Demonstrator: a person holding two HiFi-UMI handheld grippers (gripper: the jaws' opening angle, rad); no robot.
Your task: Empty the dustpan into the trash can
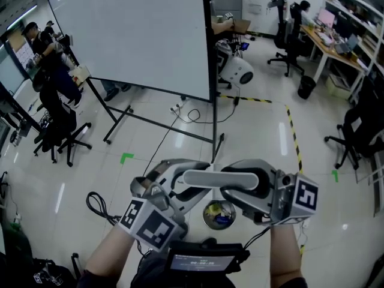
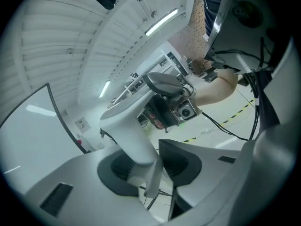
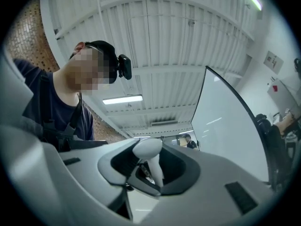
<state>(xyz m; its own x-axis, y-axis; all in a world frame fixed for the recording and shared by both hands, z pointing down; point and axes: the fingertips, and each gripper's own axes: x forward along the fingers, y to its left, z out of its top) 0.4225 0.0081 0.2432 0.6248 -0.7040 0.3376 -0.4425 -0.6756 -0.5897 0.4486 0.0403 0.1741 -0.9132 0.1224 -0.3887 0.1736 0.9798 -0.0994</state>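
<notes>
Clamped with left gripper (image 1: pixel 179 185) jaws and right gripper (image 1: pixel 243 188) jaws on opposite ends of white dustpan handle (image 1: pixel 210 177), held level above shiny trash can (image 1: pixel 219 215)

I am looking into an open-plan office. A big rolling whiteboard (image 1: pixel 138 35) stands on a glossy pale floor (image 1: pixel 252 131). Black swivel chairs (image 1: pixel 60 131) and a cluttered desk (image 1: pixel 336 44) line the edges, with people (image 1: pixel 45 47) gathered at the left. Yellow-black tape (image 1: pixel 292 128) marks off a zone, and strip lights (image 3: pixel 122 99) run along a ribbed white ceiling.
</notes>
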